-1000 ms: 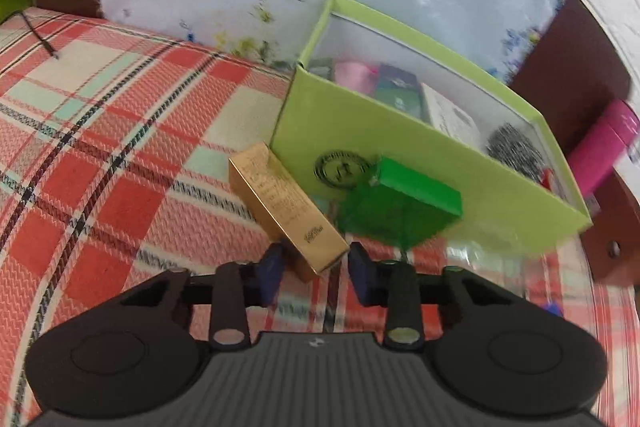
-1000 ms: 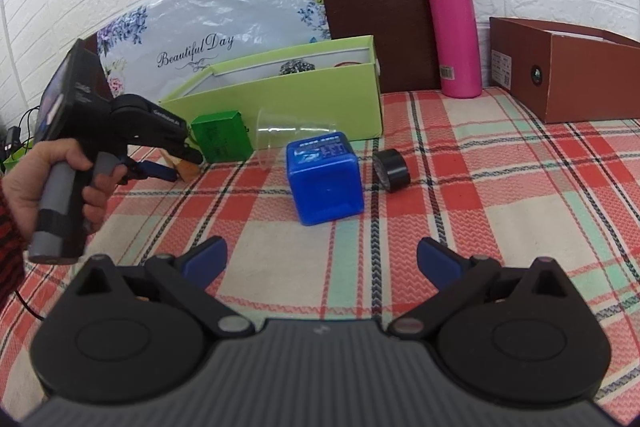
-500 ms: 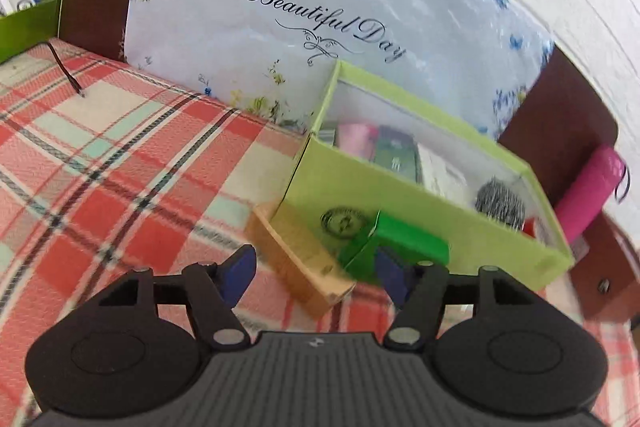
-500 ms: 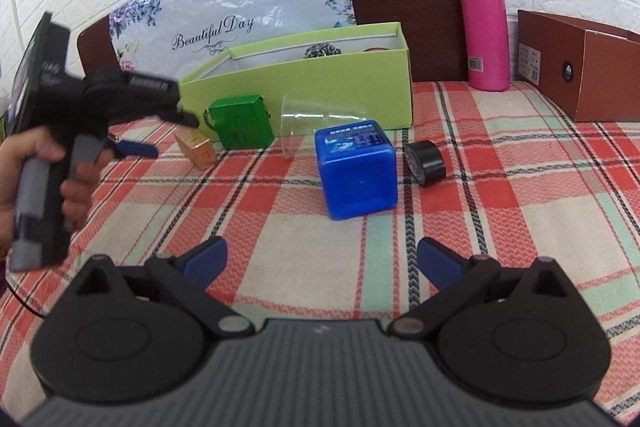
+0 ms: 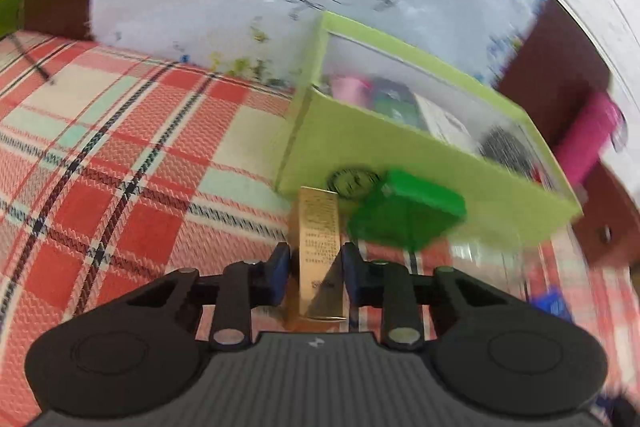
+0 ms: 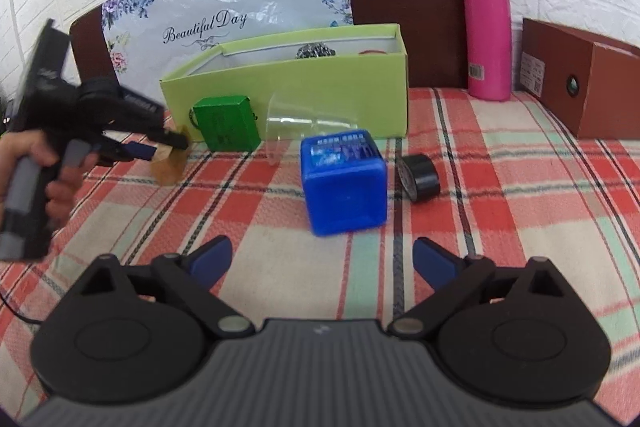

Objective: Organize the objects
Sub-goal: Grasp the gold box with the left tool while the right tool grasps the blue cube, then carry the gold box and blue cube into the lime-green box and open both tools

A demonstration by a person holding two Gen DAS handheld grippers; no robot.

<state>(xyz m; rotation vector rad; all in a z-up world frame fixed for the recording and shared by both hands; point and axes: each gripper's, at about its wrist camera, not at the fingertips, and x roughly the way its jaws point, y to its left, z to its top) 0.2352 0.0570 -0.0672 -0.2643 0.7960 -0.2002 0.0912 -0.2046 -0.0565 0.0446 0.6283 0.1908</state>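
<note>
- Your left hand-held gripper (image 5: 314, 269) has just been closing its jaws; the gold box (image 5: 318, 247) stands between them and the blue pads look pressed on its two sides, so it is gripping the gold box.
- In the right wrist view, that gripper (image 6: 162, 147) holds the gold box (image 6: 170, 163) just left of the lime green box (image 6: 332, 83). Whether the gold box's lower end touches the desk (image 6: 500, 179) you cannot tell: the view is blurred there.
- Your left hand (image 6: 44, 163) wraps the gripper's handle, far left of the lime green box.
- The small dark green box (image 6: 226, 123) stands against the front wall of the lime green box, near its left end.
- The clear plastic cup (image 6: 304, 125) lies on its side against the same front wall, right of the dark green box.
- The blue cube (image 6: 344, 179) sits on the checked cloth in front of the lime green box, apart from it.
- The black tape roll (image 6: 420, 177) lies just right of the blue cube, in front of the lime green box's right end.
- Inside the lime green box (image 5: 400, 163) you see a steel scourer (image 6: 314, 50) and several small packets, blurred.
- The pink bottle (image 6: 486, 27) stands upright right of the lime green box; the brown box (image 6: 592, 83) is further right.
- Your right hand-held gripper (image 6: 322, 261) is spread wide with nothing between its fingers, though its jaws have just narrowed a little; it hangs in front of the blue cube.
</note>
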